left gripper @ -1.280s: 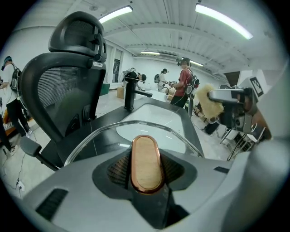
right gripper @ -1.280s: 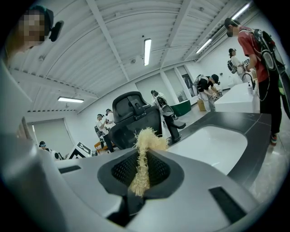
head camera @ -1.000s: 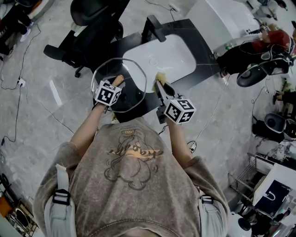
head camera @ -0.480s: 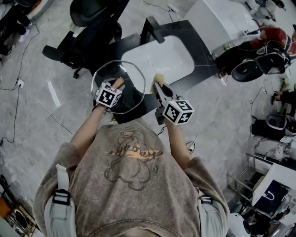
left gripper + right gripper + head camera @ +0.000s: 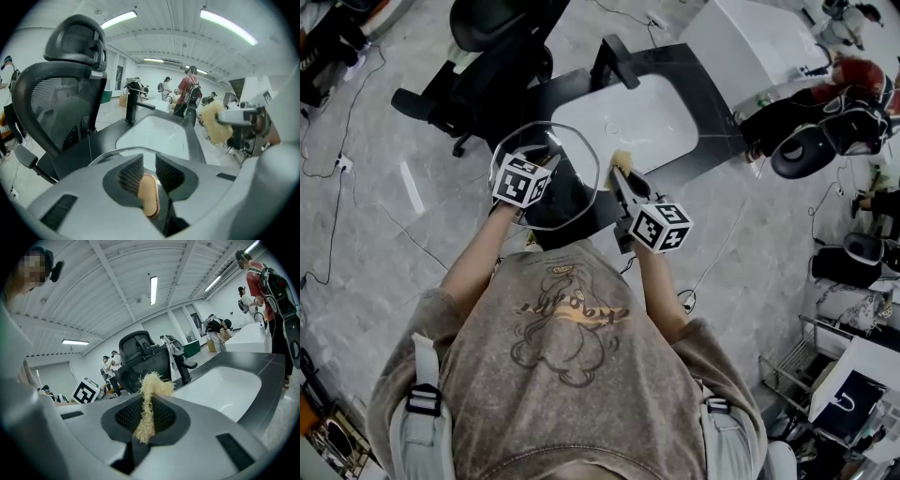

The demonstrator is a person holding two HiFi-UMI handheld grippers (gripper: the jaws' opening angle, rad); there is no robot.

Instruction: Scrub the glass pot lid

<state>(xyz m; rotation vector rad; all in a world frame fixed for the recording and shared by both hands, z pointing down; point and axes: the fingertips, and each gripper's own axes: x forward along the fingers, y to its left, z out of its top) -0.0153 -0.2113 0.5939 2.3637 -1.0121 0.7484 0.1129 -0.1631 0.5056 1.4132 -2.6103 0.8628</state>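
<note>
The glass pot lid (image 5: 581,199) is a clear disc with a metal rim, held tilted over the counter's near edge. Its tan knob (image 5: 149,194) sits between the ribbed pads of my left gripper (image 5: 150,172), whose jaws are closing and press on it. In the head view the left gripper (image 5: 542,167) lies over the lid's middle under its marker cube. My right gripper (image 5: 619,173) is just right of the lid, shut on a yellow fibrous scrubber (image 5: 623,157). The right gripper view shows the scrubber (image 5: 150,390) pinched upright between the pads (image 5: 126,416). Scrubber and lid stand slightly apart.
A white sink basin (image 5: 628,117) is set in a black counter (image 5: 712,122) with a black faucet (image 5: 617,58) behind it. A black office chair (image 5: 487,66) stands at the counter's left. Cables run across the floor; people and chairs are at the far right.
The left gripper and lid have shifted slightly toward the sink. The tan knob that stuck out beyond the marker cube is now hidden under it. The right gripper has barely moved.
</note>
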